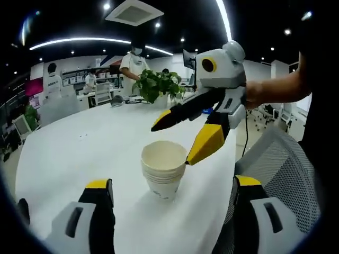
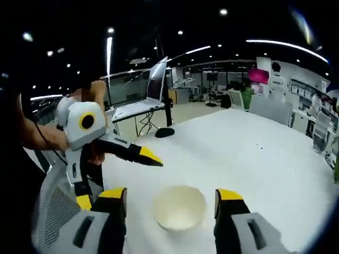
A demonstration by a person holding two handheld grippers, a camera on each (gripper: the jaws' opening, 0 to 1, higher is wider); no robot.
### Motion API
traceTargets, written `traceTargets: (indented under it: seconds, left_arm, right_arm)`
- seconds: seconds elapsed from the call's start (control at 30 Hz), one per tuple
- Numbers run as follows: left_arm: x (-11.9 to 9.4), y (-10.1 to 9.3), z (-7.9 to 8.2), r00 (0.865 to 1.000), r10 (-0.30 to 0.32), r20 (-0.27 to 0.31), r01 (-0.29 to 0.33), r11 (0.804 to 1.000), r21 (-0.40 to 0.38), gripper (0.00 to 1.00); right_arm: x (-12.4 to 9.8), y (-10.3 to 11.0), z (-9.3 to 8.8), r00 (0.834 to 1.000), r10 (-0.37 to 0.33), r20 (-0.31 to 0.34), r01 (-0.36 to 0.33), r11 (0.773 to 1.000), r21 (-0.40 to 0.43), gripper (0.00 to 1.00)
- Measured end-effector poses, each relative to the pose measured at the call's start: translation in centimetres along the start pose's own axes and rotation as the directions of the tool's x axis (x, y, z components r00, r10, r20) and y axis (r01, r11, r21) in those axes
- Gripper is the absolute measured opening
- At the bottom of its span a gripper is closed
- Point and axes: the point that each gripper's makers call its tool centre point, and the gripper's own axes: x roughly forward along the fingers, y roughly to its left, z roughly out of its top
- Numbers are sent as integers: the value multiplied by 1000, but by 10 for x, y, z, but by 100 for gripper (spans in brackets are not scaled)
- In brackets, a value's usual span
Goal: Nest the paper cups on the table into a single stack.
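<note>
While you hold both grippers over the white table [image 1: 79, 153], the stack of paper cups [image 1: 163, 174] stands upright near the table's edge, with a mesh chair [image 1: 286, 169] just beside that edge. Your left gripper [image 1: 169, 190] has its jaws spread wide, well apart from the stack and empty. Your right gripper [image 1: 180, 140] hangs just above the stack with its jaws parted, one yellow tip at the stack's rim; you cannot tell from here whether it touches. Beyond the stack, at the table's far side, a leafy plant [image 1: 156, 84] stands near a person [image 1: 132, 63].

In the right gripper view, the stack [image 2: 179, 206] sits between your right gripper's [image 2: 172, 203] open jaws, and the left gripper [image 2: 140, 154] shows beside it.
</note>
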Motion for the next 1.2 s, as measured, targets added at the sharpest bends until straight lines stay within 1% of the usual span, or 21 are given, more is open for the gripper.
traceTargets:
  seconds: [0.07, 0.13, 0.2, 0.27, 0.33, 0.4, 0.47, 0.5, 0.57, 0.63, 0.7, 0.9, 0.97, 1.03, 1.1, 1.13, 1.2]
  left_arm:
    - [4, -2, -4, 1000, -15, -7, 15, 1000, 8, 88]
    - [9, -5, -7, 1000, -27, -13, 27, 1000, 12, 86]
    - [13, -6, -11, 999, -38, -22, 39, 999, 17, 84]
    - [17, -6, -14, 998, -47, -32, 47, 999, 25, 81]
    - [21, -5, -17, 998, -46, -38, 47, 998, 37, 79]
    - [24, -2, -19, 998, -47, -35, 49, 998, 49, 77]
    - [27, 0, -21, 998, -53, -34, 55, 997, 45, 74]
    - [28, 0, -22, 998, -55, -34, 56, 997, 46, 72]
    - [32, 1, -26, 997, -66, -39, 68, 996, 50, 68]
    - [36, 3, -29, 997, -63, -41, 66, 996, 67, 65]
    - [40, 7, -31, 997, -56, -44, 59, 995, 75, 62]
    - [51, 17, -33, 998, -49, -43, 53, 994, 94, 54]
    - [54, 19, -33, 998, -47, -43, 52, 991, 121, 50]
    - [57, 18, -32, 997, -66, -43, 71, 991, 113, 48]
    - [59, 19, -30, 997, -66, -35, 70, 990, 126, 46]
    - [59, 19, -30, 997, -67, -35, 71, 989, 130, 42]
    - [60, 21, -29, 998, -58, -36, 62, 988, 140, 40]
  right_arm:
    - [-3, -4, -2, 1000, -21, 20, 21, 1000, -5, 79]
    - [-6, -9, -4, 998, -48, 49, 49, 999, -15, 79]
    - [-7, -13, -10, 995, -78, 58, 81, 996, -42, 79]
    - [-6, -14, -17, 995, -86, 59, 88, 995, -48, 80]
    - [-4, -14, -18, 994, -77, 73, 79, 996, -37, 79]
    - [-3, -13, -19, 995, -73, 73, 76, 996, -40, 79]
    - [-2, -14, -19, 994, -82, 76, 88, 993, -74, 78]
    - [-1, -14, -20, 994, -85, 75, 91, 993, -79, 78]
    - [1, -15, -24, 994, -84, 65, 89, 992, -85, 74]
    - [3, -13, -31, 996, -75, 42, 79, 993, -84, 71]
    - [5, -12, -34, 996, -76, 38, 79, 992, -95, 68]
    - [15, -12, -38, 997, -72, 29, 75, 993, -94, 57]
    - [17, -12, -41, 998, -64, 19, 66, 993, -96, 53]
    - [19, -12, -42, 998, -60, 14, 61, 994, -95, 51]
    - [20, -11, -42, 998, -53, 14, 54, 995, -88, 49]
    - [20, -11, -41, 999, -51, 14, 52, 995, -88, 48]
    - [20, -11, -41, 998, -55, 15, 56, 995, -85, 48]
